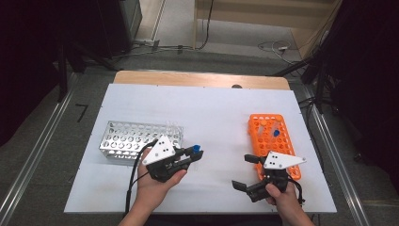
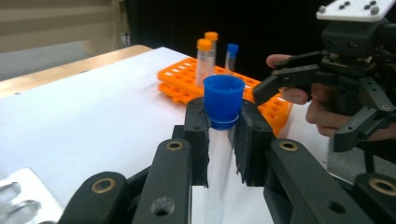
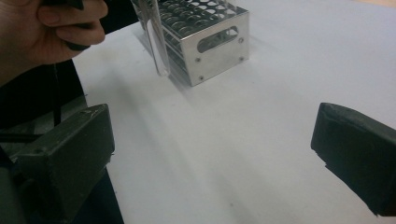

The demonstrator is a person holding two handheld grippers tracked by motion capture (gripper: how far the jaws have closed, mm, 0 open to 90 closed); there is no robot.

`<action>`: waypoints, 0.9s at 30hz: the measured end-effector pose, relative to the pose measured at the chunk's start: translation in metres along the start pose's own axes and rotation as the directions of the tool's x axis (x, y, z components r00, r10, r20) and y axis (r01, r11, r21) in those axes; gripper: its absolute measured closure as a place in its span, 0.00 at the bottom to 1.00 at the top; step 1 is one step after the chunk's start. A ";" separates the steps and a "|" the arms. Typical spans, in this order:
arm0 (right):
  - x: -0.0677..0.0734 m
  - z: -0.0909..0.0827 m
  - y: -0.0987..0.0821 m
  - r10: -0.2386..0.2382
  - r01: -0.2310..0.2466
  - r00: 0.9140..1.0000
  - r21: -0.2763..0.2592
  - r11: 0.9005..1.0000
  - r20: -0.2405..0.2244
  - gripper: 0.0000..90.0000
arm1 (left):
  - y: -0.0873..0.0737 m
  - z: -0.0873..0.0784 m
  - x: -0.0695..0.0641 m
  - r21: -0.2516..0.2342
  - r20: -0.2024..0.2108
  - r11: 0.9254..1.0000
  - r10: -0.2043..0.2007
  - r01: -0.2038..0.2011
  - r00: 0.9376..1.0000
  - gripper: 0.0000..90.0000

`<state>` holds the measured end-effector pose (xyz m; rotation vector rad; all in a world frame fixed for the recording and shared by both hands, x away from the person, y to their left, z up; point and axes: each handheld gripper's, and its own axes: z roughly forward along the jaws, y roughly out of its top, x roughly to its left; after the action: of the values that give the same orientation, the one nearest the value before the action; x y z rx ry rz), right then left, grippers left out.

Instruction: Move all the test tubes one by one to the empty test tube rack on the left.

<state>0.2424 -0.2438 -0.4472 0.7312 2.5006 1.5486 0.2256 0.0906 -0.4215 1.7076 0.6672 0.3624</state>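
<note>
My left gripper (image 1: 190,153) is shut on a clear tube with a blue cap (image 1: 196,148), held above the white table just right of the metal rack (image 1: 136,139). In the left gripper view the cap (image 2: 224,99) stands above the two pads and the clear tube body (image 2: 218,163) runs down between them. My right gripper (image 1: 244,172) hangs open and holds nothing, near the front edge by the orange rack (image 1: 273,141). In the right gripper view its gripper (image 3: 210,154) has wide-apart jaws over bare table, with the held tube (image 3: 156,42) in front of the metal rack (image 3: 210,37).
The orange rack (image 2: 184,79) holds two orange-capped tubes (image 2: 204,56) and a blue-capped one (image 2: 231,53). The white mat (image 1: 207,113) covers a wooden table (image 1: 202,79). The metal rack's holes look empty. Cables trail from both grippers toward the front edge.
</note>
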 end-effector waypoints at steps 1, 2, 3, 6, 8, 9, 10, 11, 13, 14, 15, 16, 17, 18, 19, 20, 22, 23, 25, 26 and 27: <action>-0.001 -0.001 -0.001 0.004 -0.004 1.000 0.000 1.000 0.005 0.00 | 0.001 -0.002 0.002 -0.001 -0.010 1.000 0.000 0.000 1.000 0.86; -0.003 -0.003 -0.001 0.004 -0.004 1.000 -0.003 1.000 0.012 0.00 | 0.002 -0.004 0.005 -0.005 -0.018 1.000 -0.001 0.001 1.000 0.86; -0.004 -0.004 -0.002 0.003 -0.003 1.000 -0.001 1.000 0.020 0.00 | 0.003 -0.006 0.007 -0.010 -0.025 1.000 -0.002 0.001 1.000 0.86; -0.008 -0.010 -0.004 0.009 -0.009 0.999 -0.005 1.000 0.038 0.00 | 0.007 -0.013 0.015 -0.021 -0.051 1.000 -0.005 0.004 0.999 0.86; -0.010 -0.014 -0.006 0.018 -0.017 0.999 -0.009 1.000 0.051 0.00 | 0.009 -0.017 0.021 -0.026 -0.069 1.000 -0.007 0.005 0.998 0.86; -0.012 -0.016 -0.007 0.019 -0.018 0.998 -0.010 1.000 0.057 0.00 | 0.010 -0.019 0.023 -0.028 -0.077 1.000 -0.007 0.005 0.997 0.86; -0.014 -0.018 -0.007 0.021 -0.020 0.998 -0.013 1.000 0.063 0.00 | 0.011 -0.021 0.027 -0.026 -0.087 1.000 -0.006 0.003 0.996 0.86; -0.016 -0.021 -0.008 0.026 -0.025 0.997 -0.016 1.000 0.067 0.00 | 0.012 -0.023 0.030 -0.031 -0.095 0.999 -0.013 0.010 0.995 0.86; -0.020 -0.026 -0.010 0.035 -0.034 0.996 -0.022 0.999 0.083 0.00 | 0.014 -0.027 0.036 -0.041 -0.115 0.999 -0.021 0.016 0.993 0.86; -0.022 -0.028 -0.011 0.043 -0.041 0.995 -0.025 0.999 0.086 0.00 | 0.015 -0.029 0.039 -0.046 -0.125 0.999 -0.023 0.018 0.992 0.86; -0.024 -0.031 -0.012 0.051 -0.049 0.995 -0.028 0.998 0.090 0.00 | 0.016 -0.031 0.042 -0.045 -0.135 0.999 -0.023 0.017 0.991 0.86; -0.027 -0.033 -0.012 0.053 -0.050 0.994 -0.031 0.998 0.094 0.00 | 0.017 -0.033 0.045 -0.050 -0.144 0.999 -0.029 0.022 0.989 0.86; -0.029 -0.035 -0.013 0.058 -0.055 0.993 -0.035 0.998 0.100 0.00 | 0.018 -0.034 0.048 -0.053 -0.155 0.998 -0.028 0.020 0.987 0.86; -0.030 -0.037 -0.014 0.063 -0.060 0.992 -0.038 0.998 0.105 0.00 | 0.019 -0.036 0.051 -0.056 -0.163 0.998 -0.030 0.022 0.986 0.86; -0.032 -0.039 -0.014 0.067 -0.063 0.992 -0.041 0.997 0.110 0.00 | 0.020 -0.037 0.054 -0.057 -0.173 0.998 -0.029 0.020 0.984 0.86; -0.034 -0.041 -0.014 0.067 -0.062 0.991 -0.045 0.997 0.116 0.00 | 0.022 -0.038 0.057 -0.059 -0.184 0.998 -0.030 0.020 0.982 0.86; -0.037 -0.044 -0.015 0.076 -0.070 0.989 -0.051 0.996 0.123 0.00 | 0.023 -0.038 0.063 -0.065 -0.199 0.998 -0.035 0.023 0.979 0.86; -0.038 -0.045 -0.016 0.080 -0.074 0.989 -0.051 0.996 0.127 0.00 | 0.024 -0.038 0.066 -0.072 -0.205 0.997 -0.041 0.027 0.978 0.86; -0.040 -0.047 -0.017 0.083 -0.077 0.988 -0.052 0.996 0.133 0.00 | 0.025 -0.038 0.072 -0.077 -0.223 0.997 -0.047 0.030 0.974 0.86; -0.041 -0.047 -0.017 0.083 -0.077 0.987 -0.049 0.996 0.138 0.00 | 0.025 -0.038 0.074 -0.080 -0.229 0.996 -0.052 0.034 0.972 0.86; -0.041 -0.048 -0.017 0.085 -0.078 0.986 -0.049 0.996 0.143 0.00 | 0.025 -0.039 0.076 -0.082 -0.240 0.996 -0.053 0.034 0.969 0.86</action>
<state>0.2568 -0.3079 -0.4457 0.9151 2.3534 1.5113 0.2695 0.1640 -0.3964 1.5865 0.8559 0.5649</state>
